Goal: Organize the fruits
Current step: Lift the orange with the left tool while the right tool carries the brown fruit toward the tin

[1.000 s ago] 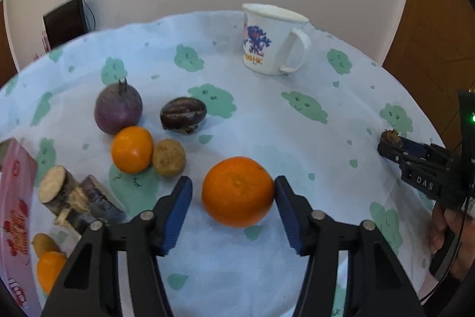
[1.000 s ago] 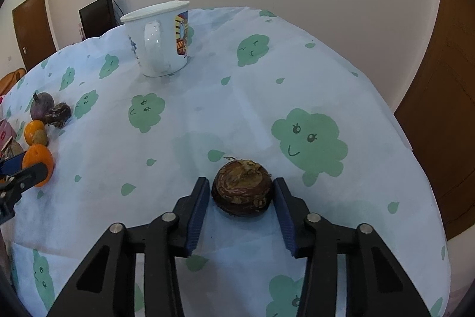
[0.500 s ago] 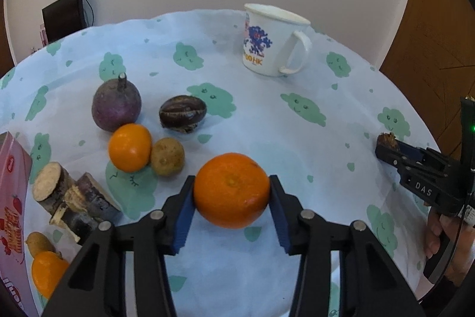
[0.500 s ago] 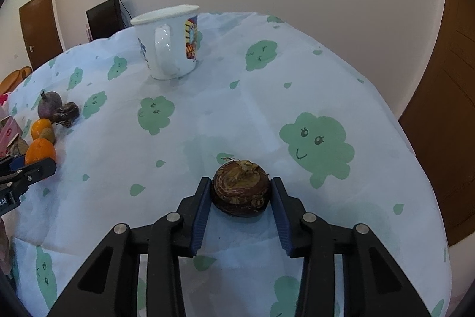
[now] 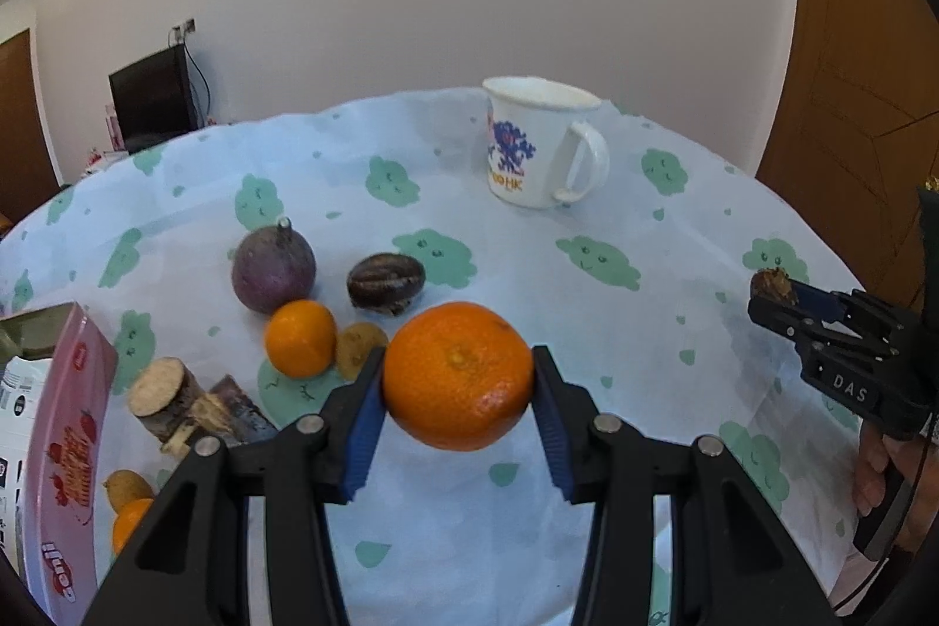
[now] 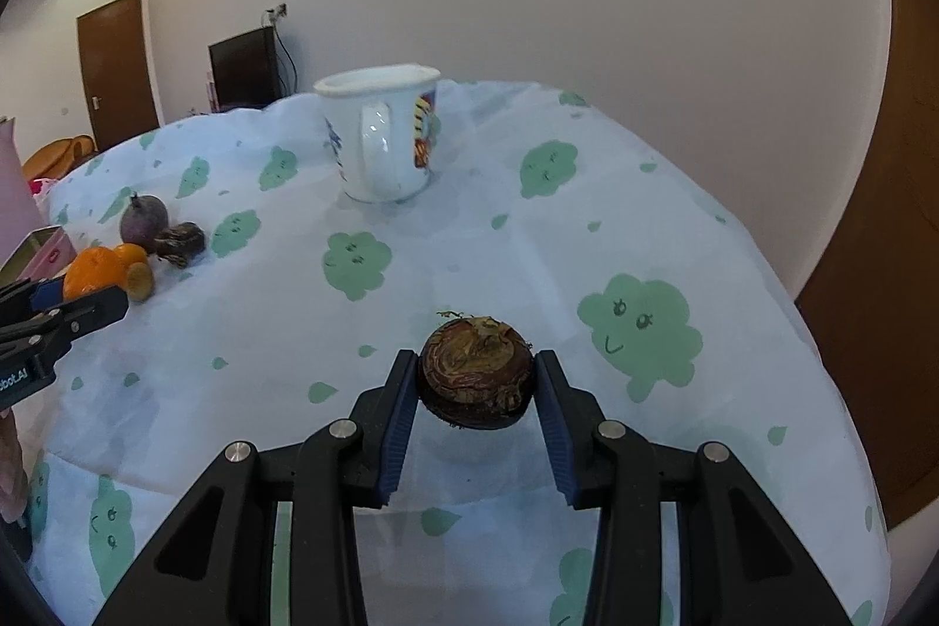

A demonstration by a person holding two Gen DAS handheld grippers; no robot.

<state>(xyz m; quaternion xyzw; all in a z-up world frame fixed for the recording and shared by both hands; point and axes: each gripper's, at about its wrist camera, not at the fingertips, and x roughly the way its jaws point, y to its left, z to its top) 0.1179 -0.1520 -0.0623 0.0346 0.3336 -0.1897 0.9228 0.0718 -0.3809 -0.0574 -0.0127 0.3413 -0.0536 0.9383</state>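
Left gripper (image 5: 458,379) clenched on a large orange (image 5: 459,375), blue pads pressing its two sides. Orange nearly round, no clear long axis; small navel dimple turned toward the camera and a little up. Held just above the tablecloth (image 5: 587,332), in front of the fruit group.

Right gripper (image 6: 475,379) clenched on a dark brown round fruit (image 6: 476,371), pads tight on both sides. Fruit somewhat flattened, wider than tall, with the dried stem end facing up and toward the camera. Positioned over the near right part of the tablecloth, well apart from the other fruits; whether touching the cloth, cannot tell.

Behind the orange, on the left: a small orange (image 5: 300,337) touching a small brownish fruit (image 5: 359,349); farther back a purple round fruit (image 5: 273,269) with stem pointing up, and beside it a dark wrinkled fruit (image 5: 385,282) lying with long axis left to right. At lower left, cut pieces of sugar cane (image 5: 188,406) lying slanted, just beside a pink box (image 5: 64,450) at the table edge. Between box and left gripper, another small fruit and an orange, partly hidden.

Far side of the table: white mug (image 5: 537,142), upright, handle to the right in the left wrist view. Open cloth between both grippers and the mug.
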